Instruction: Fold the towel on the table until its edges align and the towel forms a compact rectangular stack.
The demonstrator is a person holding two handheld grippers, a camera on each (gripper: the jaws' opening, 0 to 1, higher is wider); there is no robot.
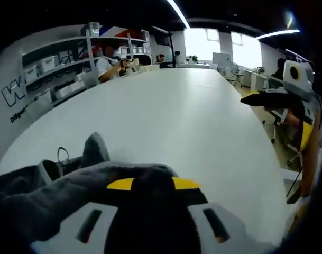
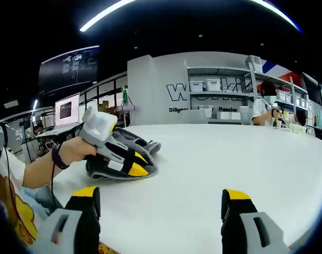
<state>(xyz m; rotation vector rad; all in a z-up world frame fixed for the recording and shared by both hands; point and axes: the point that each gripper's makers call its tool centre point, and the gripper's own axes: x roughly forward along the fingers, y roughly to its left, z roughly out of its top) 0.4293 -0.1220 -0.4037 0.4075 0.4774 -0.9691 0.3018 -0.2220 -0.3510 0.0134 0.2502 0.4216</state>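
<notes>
in the right gripper view, at the far left, the person's hand (image 2: pixel 71 151) holds the left gripper (image 2: pixel 130 165), which lies low on the white counter (image 2: pixel 213 159) with its yellow-tipped jaws drawn close together on the dark grey towel (image 2: pixel 131 142); the towel sits bunched in a low heap near the counter's left edge, part of it under the jaws and part humped up just behind them. further right in that view, the right gripper (image 2: pixel 161 203) rises from the bottom edge with its two black, yellow-tipped jaws spread wide apart, nothing between them, hovering over bare counter well apart from the towel. at the far right a seated person (image 2: pixel 266 108) is at the counter's far end, in front of shelves (image 2: pixel 219 90) carrying white bins. in the left gripper view the towel (image 1: pixel 55 201) is draped over and around the left gripper (image 1: pixel 153 184) at the bottom, its yellow tips nearly meeting with the grey cloth gathered about them, and the long counter (image 1: pixel 192 121) stretches away beyond; at the right edge the right gripper (image 1: pixel 287 92) is held up beside the counter.
</notes>
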